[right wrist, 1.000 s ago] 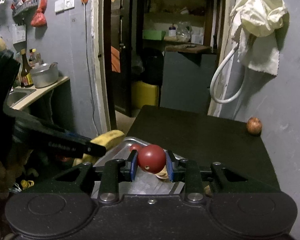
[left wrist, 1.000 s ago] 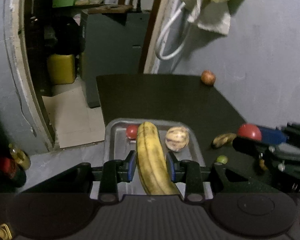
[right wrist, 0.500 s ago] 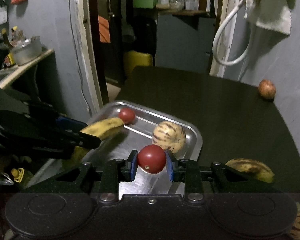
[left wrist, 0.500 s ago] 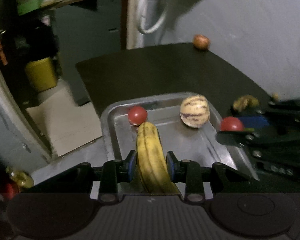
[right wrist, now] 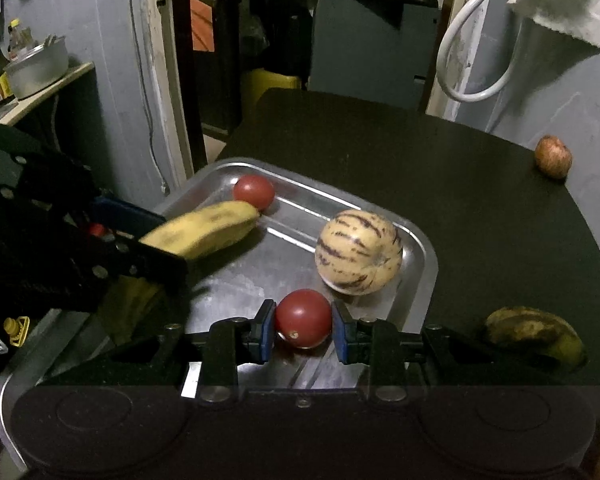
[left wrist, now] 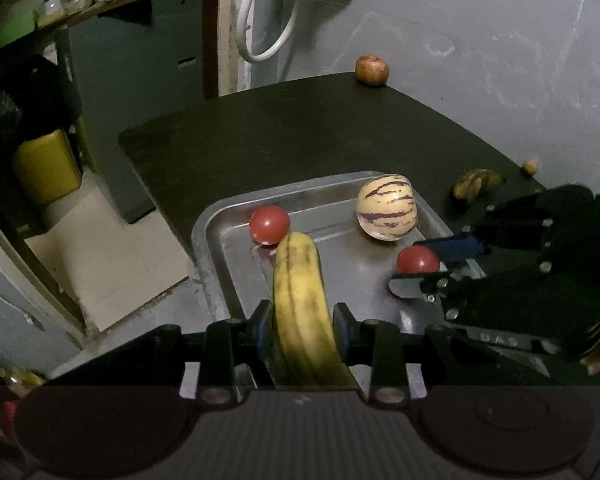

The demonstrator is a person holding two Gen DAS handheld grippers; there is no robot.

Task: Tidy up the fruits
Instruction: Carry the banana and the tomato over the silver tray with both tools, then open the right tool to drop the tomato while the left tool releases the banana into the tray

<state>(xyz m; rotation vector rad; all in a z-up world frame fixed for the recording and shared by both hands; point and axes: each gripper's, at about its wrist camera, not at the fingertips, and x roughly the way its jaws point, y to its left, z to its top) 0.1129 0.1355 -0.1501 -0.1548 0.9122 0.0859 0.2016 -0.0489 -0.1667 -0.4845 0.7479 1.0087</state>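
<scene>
A metal tray (left wrist: pixel 220 236) lies at the near left of the dark table. In it sit a red tomato (left wrist: pixel 269 224) and a striped pale melon (left wrist: pixel 386 206). My left gripper (left wrist: pixel 302 332) is shut on a yellow banana (left wrist: pixel 298 292), whose tip reaches low over the tray and nearly touches that tomato. Over the tray's right side my right gripper (right wrist: pixel 303 330) is shut on a second red tomato (right wrist: pixel 303 316), just in front of the melon (right wrist: pixel 358 256). The right wrist view shows the banana (right wrist: pixel 208 228) slanting in from the left.
A reddish apple (right wrist: pixel 553 156) sits at the table's far right corner by the grey wall. A dark spotted banana (right wrist: pixel 536 332) lies on the table right of the tray. Left of the table the floor drops away, with a yellow jerrycan (left wrist: pixel 46 166).
Both grippers have come down towards the tray, each still holding its fruit. The banana's tip now sits beside the tray's tomato, and the held tomato hangs low near the melon.
</scene>
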